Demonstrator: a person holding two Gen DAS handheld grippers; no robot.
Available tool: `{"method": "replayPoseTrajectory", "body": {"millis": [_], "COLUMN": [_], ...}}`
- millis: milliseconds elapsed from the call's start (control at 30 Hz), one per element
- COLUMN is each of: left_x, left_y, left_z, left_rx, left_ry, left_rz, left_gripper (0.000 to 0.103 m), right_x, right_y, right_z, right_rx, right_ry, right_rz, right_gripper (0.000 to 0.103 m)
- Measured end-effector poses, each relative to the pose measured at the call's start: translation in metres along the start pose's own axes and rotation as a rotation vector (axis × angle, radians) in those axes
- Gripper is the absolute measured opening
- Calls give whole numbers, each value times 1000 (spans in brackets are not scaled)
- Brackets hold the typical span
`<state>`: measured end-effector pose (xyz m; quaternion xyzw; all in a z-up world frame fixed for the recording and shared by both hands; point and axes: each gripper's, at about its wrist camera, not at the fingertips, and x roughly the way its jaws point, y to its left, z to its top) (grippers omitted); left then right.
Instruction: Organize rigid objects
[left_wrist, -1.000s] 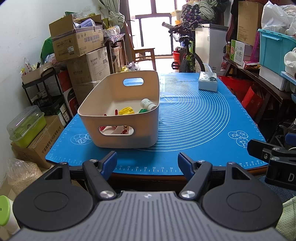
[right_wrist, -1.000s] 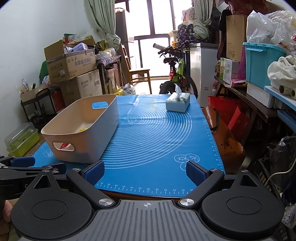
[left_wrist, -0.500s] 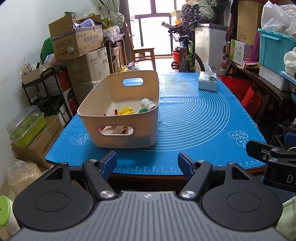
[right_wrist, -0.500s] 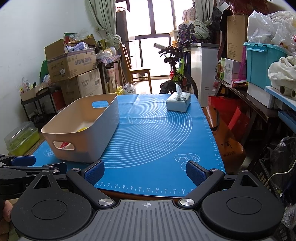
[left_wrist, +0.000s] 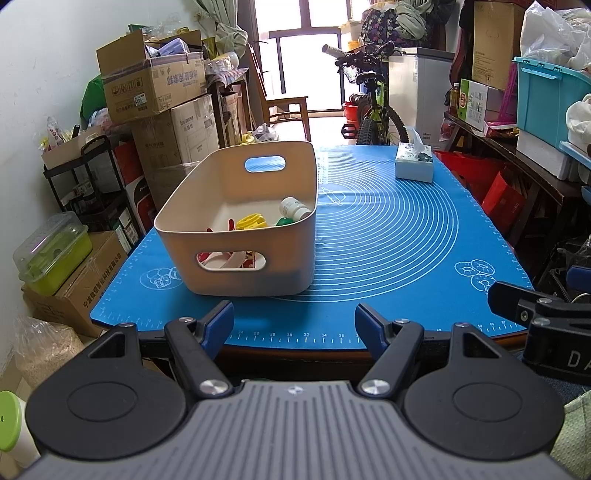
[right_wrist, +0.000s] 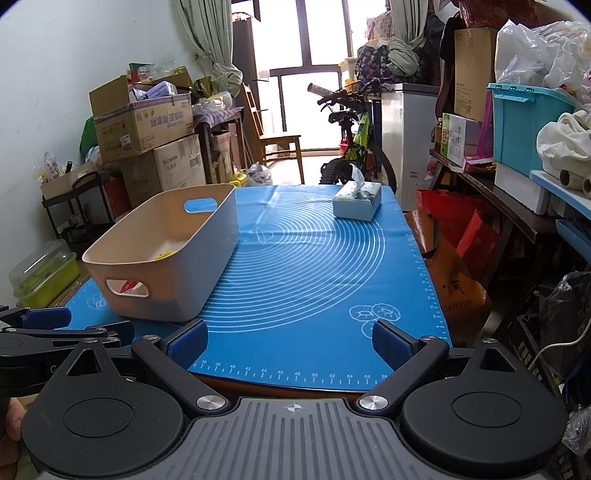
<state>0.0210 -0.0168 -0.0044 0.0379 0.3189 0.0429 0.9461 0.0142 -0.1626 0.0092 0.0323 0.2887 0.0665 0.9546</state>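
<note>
Left gripper (left_wrist: 294, 323): we hold it level at the mat's near edge, fingers apart, empty.
Right gripper (right_wrist: 289, 343): likewise level, spread, empty.
Bin (left_wrist: 236, 236): on blue mat (left_wrist: 388, 229), left side, holding white bottle (left_wrist: 293, 208) and small toys.

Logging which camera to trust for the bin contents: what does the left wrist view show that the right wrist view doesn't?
Only the left wrist view shows the white bottle and green piece inside the bin, plus the right gripper at its edge. Only the right wrist view shows the left gripper from the side. Both show the bin, yellow piece, mat and tissue box.
</note>
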Motion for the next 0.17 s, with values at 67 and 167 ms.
{"method": "replayPoseTrajectory", "body": {"millis": [67, 167], "left_x": [0, 0], "left_y": [0, 0], "left_z": [0, 0], "left_rx": [0, 0], "left_ry": [0, 1], "left_rz": [0, -1], "left_gripper": [73, 73], "right_x": [-1, 0], "right_y": [0, 0], "right_z": [0, 0], "right_rx": [2, 2], "right_ry": [-1, -1], "right_rz": [0, 0], "right_gripper": [96, 96]}}
